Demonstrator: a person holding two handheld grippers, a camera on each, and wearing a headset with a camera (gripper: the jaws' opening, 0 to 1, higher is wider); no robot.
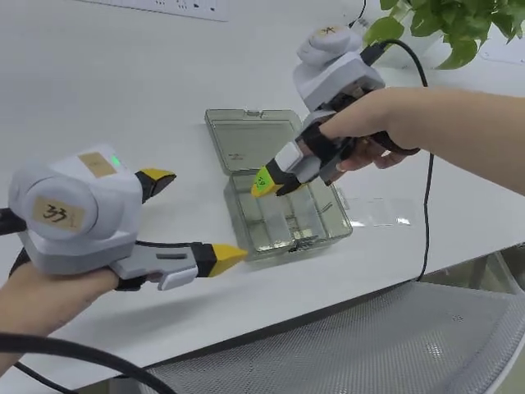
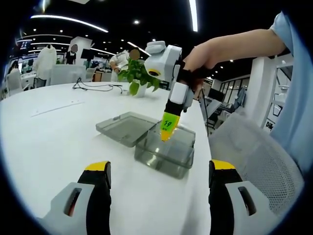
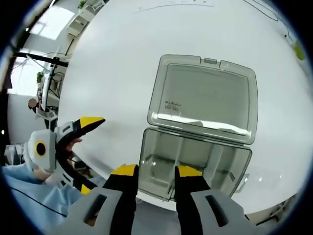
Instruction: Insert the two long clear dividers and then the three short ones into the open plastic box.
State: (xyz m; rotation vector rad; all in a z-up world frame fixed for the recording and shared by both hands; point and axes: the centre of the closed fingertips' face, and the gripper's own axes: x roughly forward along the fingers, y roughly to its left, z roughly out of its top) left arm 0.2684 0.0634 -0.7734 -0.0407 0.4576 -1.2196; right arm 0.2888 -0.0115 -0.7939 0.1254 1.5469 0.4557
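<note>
Hovering above the open smoky plastic box [image 1: 279,249], the right gripper [image 1: 267,187] is slightly apart, the left gripper [image 1: 203,215] wide apart; unheld, the box could slide when pushed.

Bright overhead strip lights [image 2: 193,14]; soft shadows; fisheye edges warp
</note>
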